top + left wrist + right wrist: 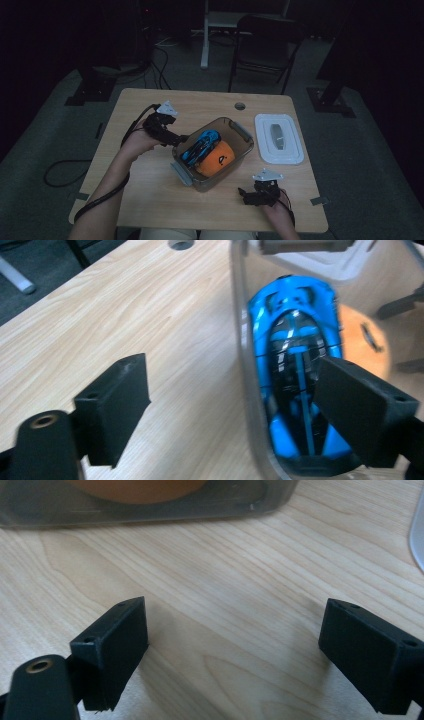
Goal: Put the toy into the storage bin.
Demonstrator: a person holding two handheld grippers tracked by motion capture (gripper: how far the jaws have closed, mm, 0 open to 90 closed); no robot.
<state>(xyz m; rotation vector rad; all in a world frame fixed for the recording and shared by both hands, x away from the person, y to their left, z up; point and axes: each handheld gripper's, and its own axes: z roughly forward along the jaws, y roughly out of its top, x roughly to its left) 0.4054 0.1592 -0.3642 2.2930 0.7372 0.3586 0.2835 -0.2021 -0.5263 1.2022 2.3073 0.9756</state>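
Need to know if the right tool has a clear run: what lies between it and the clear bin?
Bare wood. In the right gripper view, the tabletop runs unobstructed from the right tool, jaws open, up to the clear bin; the high view agrees.

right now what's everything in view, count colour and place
table: one, light wood, centre
bin: one, clear grey, mid table
toy car: one, blue and black, inside the bin
orange thing: one, in the bin beside the car
lid: one, white, on the table right of the bin
folding chair: one, dark, behind the table
left gripper: one, black, jaws open astride the bin's wall
right gripper: one, black, jaws open above bare table near the bin
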